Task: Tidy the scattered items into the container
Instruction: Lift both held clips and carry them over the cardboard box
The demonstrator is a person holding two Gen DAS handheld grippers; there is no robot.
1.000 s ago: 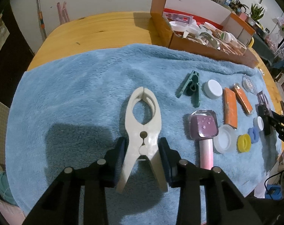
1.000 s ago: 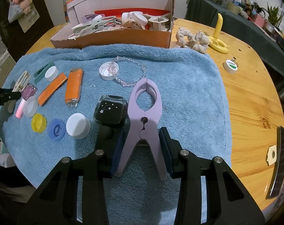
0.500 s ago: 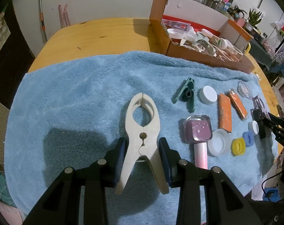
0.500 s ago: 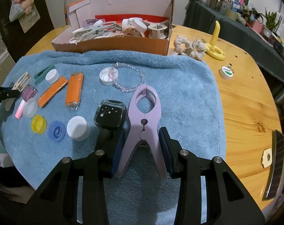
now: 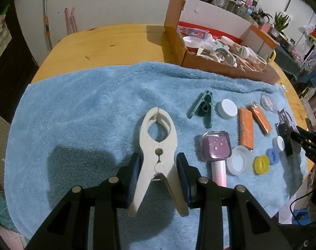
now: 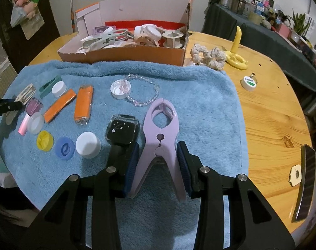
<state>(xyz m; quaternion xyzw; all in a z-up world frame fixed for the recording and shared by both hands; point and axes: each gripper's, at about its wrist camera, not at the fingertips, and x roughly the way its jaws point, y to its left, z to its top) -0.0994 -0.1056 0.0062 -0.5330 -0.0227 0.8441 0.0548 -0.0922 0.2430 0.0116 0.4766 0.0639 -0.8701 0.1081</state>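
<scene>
My left gripper (image 5: 158,163) is shut on a cream plastic clamp (image 5: 158,137) and holds it above the blue towel (image 5: 78,108). My right gripper (image 6: 158,152) is shut on a lilac plastic clamp (image 6: 161,125) over the same towel (image 6: 199,95). The open cardboard box (image 6: 124,53) with several clips and caps stands at the towel's far edge; it also shows in the left wrist view (image 5: 220,64). On the towel lie a green clip (image 5: 201,108), white caps (image 6: 88,144), two orange blocks (image 6: 84,103), a black jar (image 6: 122,132), a purple jar (image 5: 216,148), a bead bracelet (image 6: 145,95).
On the bare wooden table (image 6: 272,114) to the right of the towel lie a knitted scrunchie (image 6: 207,56), a yellow holder (image 6: 237,56), a small white tin (image 6: 249,81) and a dark strip (image 6: 305,181). Yellow (image 6: 45,140) and blue (image 6: 64,148) caps sit near the towel's left front.
Both grippers have risen and pulled back a little with their clamps, so the towel items and the box sit lower and farther in view. Grips are unchanged.
</scene>
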